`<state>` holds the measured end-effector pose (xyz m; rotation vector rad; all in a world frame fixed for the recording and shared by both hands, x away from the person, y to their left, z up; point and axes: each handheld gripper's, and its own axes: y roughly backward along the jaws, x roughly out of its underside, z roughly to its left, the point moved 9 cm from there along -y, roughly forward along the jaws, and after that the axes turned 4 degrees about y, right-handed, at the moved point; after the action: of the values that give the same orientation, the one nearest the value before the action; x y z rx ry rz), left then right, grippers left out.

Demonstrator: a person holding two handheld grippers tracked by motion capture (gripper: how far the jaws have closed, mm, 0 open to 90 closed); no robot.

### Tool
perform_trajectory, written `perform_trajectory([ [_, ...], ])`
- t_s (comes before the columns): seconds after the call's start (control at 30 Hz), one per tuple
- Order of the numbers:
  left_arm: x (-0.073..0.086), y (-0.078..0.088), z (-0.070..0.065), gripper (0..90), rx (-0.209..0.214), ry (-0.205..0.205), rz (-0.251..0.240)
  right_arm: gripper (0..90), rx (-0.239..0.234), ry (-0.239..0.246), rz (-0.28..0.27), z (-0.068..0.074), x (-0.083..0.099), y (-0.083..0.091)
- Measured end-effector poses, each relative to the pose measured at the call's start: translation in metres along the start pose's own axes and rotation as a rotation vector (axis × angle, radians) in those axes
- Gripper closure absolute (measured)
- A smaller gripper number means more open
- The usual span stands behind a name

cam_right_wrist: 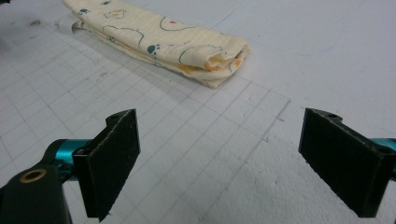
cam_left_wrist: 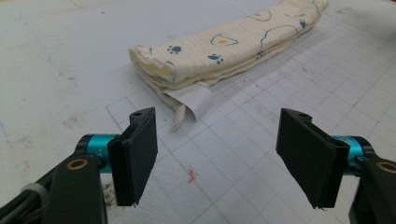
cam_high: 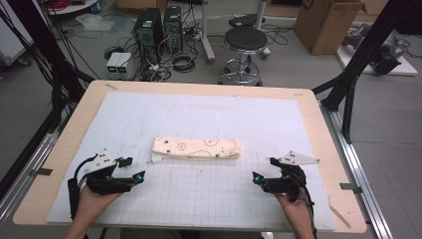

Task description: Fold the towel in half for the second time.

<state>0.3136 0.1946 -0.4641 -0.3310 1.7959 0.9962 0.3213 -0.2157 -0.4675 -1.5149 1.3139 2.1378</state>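
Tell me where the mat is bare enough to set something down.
The mat is bare between the folded cloth and the far table edge, and in front, between the left gripper and right gripper. Both stand open, apart from the cloth. Only the cloth's own strip is taken.

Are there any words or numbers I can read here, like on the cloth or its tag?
None can be read.
Cloth: only pictures, paw prints and bear outlines, no words.
White tag at the cloth's end: shows blank.
Cardboard box: a dark mark, too small to read.
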Motion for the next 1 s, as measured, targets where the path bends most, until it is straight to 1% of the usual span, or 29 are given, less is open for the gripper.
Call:
perform_trajectory([
  [0.03,0.001,0.001,0.000,29.4,0.000,-0.004,0.002,12.0,0.004,0.004,-0.002,0.000,0.001,0.001],
  [0.23,0.005,0.003,-0.002,28.9,0.000,0.002,0.005,12.0,0.008,0.005,-0.002,0.002,0.008,0.009],
  [0.4,0.009,0.006,-0.005,28.6,0.005,0.007,0.008,12.0,0.009,-0.003,-0.004,0.003,0.013,0.015],
  [0.5,0.011,0.008,-0.006,28.4,0.000,0.001,0.010,12.0,0.006,-0.005,0.000,0.006,0.016,0.017],
  [0.63,0.014,0.009,-0.008,28.1,0.003,0.009,0.010,12.0,0.002,-0.006,0.006,0.010,0.020,0.017],
  [0.67,0.013,0.009,-0.008,28.1,0.002,0.009,0.008,12.0,0.001,0.002,0.008,0.010,0.020,0.017],
  [0.7,0.013,0.008,-0.008,28.1,0.001,0.005,0.006,12.0,0.001,-0.001,0.013,0.011,0.020,0.016],
  [0.73,0.013,0.008,-0.008,28.0,0.001,0.004,0.005,12.0,0.003,0.009,0.012,0.011,0.020,0.015],
  [0.87,0.014,0.007,-0.007,28.0,0.003,0.000,0.010,12.0,0.001,0.013,0.016,0.012,0.020,0.012],
  [0.9,0.014,0.006,-0.007,27.9,0.002,0.004,0.007,12.0,0.002,0.014,0.012,0.012,0.019,0.012],
  [1.0,0.013,0.006,-0.007,27.7,0.001,-0.001,0.001,12.0,0.007,0.008,-0.002,0.010,0.018,0.013],
])
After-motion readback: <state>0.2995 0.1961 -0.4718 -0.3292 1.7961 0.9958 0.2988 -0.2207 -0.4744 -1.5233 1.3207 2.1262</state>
